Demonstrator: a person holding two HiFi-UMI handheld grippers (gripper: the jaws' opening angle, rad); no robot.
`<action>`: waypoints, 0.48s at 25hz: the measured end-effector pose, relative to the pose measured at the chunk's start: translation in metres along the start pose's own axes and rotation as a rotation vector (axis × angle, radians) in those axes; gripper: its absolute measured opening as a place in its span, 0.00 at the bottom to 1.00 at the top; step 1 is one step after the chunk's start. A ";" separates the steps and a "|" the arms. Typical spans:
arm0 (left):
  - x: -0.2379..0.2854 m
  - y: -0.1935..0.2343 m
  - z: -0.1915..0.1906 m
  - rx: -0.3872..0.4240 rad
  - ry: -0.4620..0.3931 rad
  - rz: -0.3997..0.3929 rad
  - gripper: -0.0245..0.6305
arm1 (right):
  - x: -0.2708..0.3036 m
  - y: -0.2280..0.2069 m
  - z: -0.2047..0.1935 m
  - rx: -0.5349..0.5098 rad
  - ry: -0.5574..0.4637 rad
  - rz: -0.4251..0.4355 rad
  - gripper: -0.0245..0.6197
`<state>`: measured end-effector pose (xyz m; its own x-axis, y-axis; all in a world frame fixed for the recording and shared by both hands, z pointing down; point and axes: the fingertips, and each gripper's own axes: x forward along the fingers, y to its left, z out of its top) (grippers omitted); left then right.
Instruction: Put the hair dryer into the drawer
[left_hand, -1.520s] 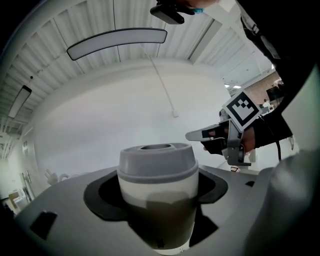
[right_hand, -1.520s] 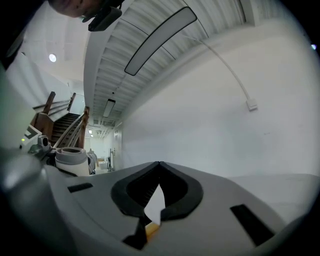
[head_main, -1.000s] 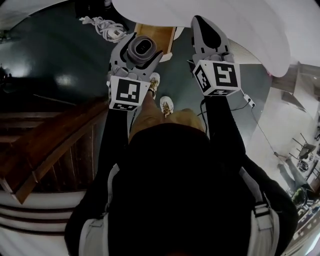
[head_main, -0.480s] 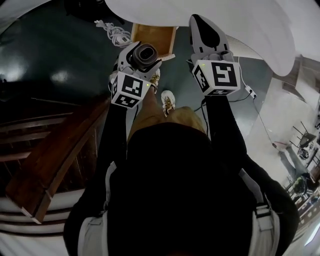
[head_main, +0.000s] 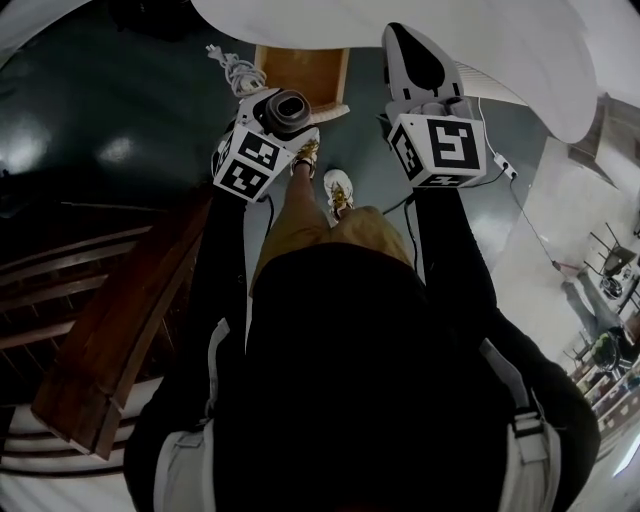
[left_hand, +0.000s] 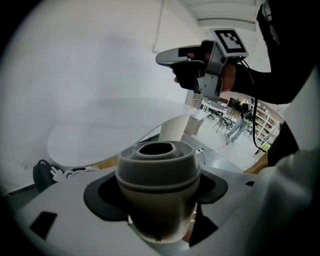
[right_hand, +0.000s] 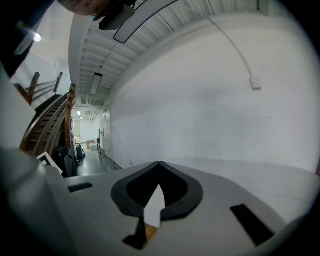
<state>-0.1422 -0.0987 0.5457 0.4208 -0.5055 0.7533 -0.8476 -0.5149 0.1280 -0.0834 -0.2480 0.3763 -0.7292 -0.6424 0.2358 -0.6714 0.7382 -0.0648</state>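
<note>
Hair dryer (head_main: 287, 103), a grey barrel-shaped one with a round open mouth, is held in the air at the near left corner of the open brown wooden drawer (head_main: 301, 70), not inside it. At the far left of the head view a dark wooden stair rail (head_main: 130, 300) slants across, with the dark glossy floor (head_main: 100, 120) beyond it. A coiled white cord with a plug (head_main: 232, 68) lies on that floor just left of the drawer and close to the dryer. The left gripper (head_main: 272, 118) has its fingers spread around the barrel and pressed against both sides of it; in the left gripper view the barrel fills the gap between the jaws, its mouth turned upward. The drawer stands pulled out from under the edge of the white round table (head_main: 480, 40), and its wooden bottom shows bare. Below it a pair of white shoes (head_main: 338, 190) stands on the floor. Further right, the right gripper (head_main: 408, 55) hovers over the table's edge; its jaws are pressed together at the tips and grip nothing. A small white power strip (head_main: 508, 170) lies on the floor at the right.
</note>
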 end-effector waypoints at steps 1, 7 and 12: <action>0.005 0.000 -0.003 -0.021 0.004 -0.024 0.62 | 0.000 -0.001 -0.003 -0.001 0.006 -0.003 0.07; 0.023 0.006 -0.021 -0.167 0.071 -0.146 0.62 | 0.003 -0.011 -0.013 0.002 0.044 -0.031 0.07; 0.038 0.005 -0.025 -0.137 0.141 -0.229 0.62 | 0.005 -0.019 -0.020 0.004 0.067 -0.047 0.07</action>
<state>-0.1387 -0.1035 0.5907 0.5648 -0.2810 0.7759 -0.7759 -0.5009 0.3834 -0.0715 -0.2608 0.3982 -0.6862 -0.6613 0.3030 -0.7055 0.7065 -0.0560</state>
